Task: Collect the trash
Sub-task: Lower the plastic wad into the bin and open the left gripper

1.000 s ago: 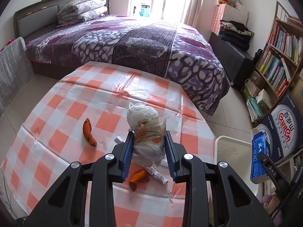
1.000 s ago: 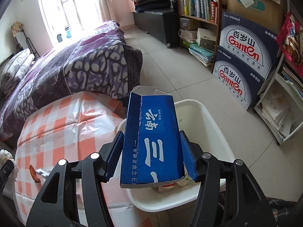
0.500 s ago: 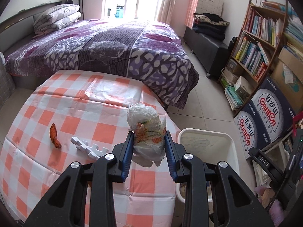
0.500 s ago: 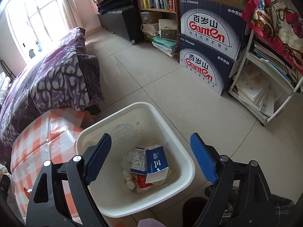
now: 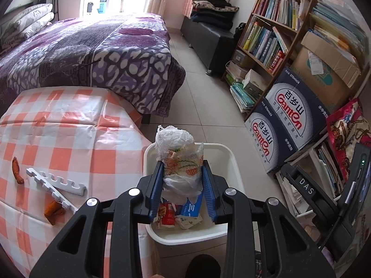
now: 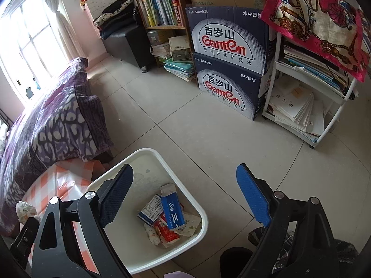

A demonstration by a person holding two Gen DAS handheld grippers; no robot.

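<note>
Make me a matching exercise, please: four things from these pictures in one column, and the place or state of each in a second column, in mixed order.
Things:
1. bagged trash
2. blue carton
3. right gripper
4. white foam strip

Places or states:
A. lying on the checked tablecloth
B. open, holding nothing
C. lying inside the white bin
D. clamped in the left gripper

Pairs: 1-D, 2-C, 3-B, 4-A

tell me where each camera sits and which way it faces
Left wrist: on the left tool, facing forward and down over the white bin; its fingers clamp a plastic bag.
Right wrist: on the right tool, facing down over the bin; its fingers are spread.
Both show the bin, blue carton, bed.
</note>
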